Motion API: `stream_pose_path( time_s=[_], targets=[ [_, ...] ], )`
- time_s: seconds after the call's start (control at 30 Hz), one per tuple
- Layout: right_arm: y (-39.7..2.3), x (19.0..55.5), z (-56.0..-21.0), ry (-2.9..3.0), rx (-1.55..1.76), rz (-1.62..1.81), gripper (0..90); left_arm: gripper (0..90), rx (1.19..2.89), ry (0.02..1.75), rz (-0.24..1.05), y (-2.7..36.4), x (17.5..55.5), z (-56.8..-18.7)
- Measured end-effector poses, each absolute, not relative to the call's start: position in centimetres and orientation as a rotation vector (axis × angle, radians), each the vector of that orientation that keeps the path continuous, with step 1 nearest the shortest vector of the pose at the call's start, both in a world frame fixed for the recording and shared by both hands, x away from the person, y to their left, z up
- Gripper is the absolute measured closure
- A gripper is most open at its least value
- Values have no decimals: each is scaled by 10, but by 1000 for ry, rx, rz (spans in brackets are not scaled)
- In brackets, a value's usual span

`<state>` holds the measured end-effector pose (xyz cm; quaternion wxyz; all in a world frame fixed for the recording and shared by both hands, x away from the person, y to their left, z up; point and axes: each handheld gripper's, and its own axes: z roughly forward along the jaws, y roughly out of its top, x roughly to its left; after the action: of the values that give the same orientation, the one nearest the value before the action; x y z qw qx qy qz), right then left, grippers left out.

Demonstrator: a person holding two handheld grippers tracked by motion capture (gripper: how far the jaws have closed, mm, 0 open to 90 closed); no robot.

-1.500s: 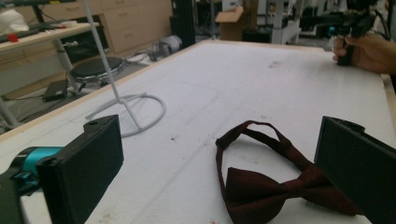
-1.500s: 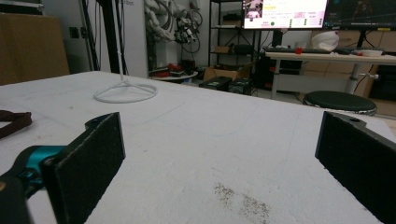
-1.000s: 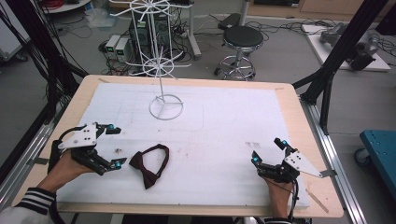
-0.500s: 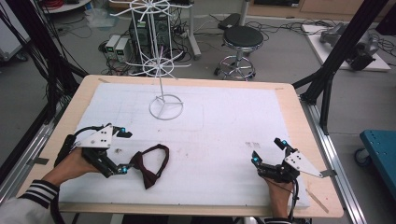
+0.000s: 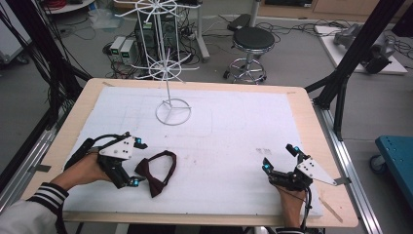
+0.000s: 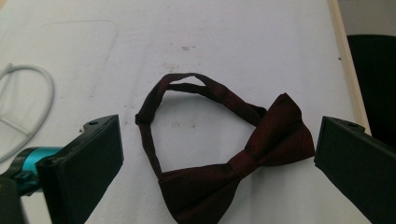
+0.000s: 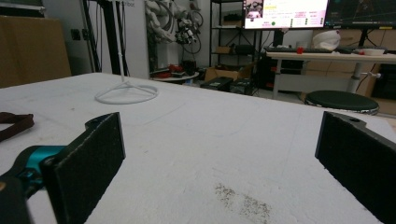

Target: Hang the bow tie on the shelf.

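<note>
**A:** Item one, nearest the table's front edge?

**B:** Right gripper (image 5: 281, 158), held in a hand at the front right of the white foam sheet (image 5: 234, 126). Its jaws are seen spread wide apart, with nothing between them but bare sheet. A dark speckled smudge (image 7: 240, 198) is noted on the sheet just ahead of it.

**A:** Item two?

**B:** Left gripper (image 5: 137, 162), held at the front left by a hand (image 5: 83, 169) in a striped cuff. The jaws are likewise parted wide and nothing is clasped. It is placed just beside the bow tie, on its left in the high view.

**A:** Item three, the piece being worked on?

**B:** Dark maroon bow tie (image 5: 156, 170), laid flat on the sheet at front left. In the left gripper view the bow tie (image 6: 243, 158) is framed between the two jaws, untouched by either. The knot and wings are set nearer the gripper; the neck strap (image 6: 187, 88) is looped away from it in an open oval.

**A:** Item four, farther back?

**B:** White wire display stand (image 5: 166, 73), upright, its ring base (image 5: 173, 111) resting on the sheet well apart from the bow tie. The sheet is carried on a wooden table (image 5: 311, 107).

**A:** Beyond the table?

**B:** A black round stool (image 5: 249, 41) on the floor, with computer cases and cables recorded near it.
</note>
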<state>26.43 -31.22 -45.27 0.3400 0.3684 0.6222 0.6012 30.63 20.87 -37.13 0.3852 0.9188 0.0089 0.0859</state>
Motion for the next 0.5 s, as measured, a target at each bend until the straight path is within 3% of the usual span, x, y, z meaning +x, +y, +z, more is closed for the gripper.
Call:
stream_pose_path(
  time_s=[0.5],
  targets=[
    [-312,264,-453,1619,967,1566,7,17,2495,-82,198,189,308,-388]
  ],
)
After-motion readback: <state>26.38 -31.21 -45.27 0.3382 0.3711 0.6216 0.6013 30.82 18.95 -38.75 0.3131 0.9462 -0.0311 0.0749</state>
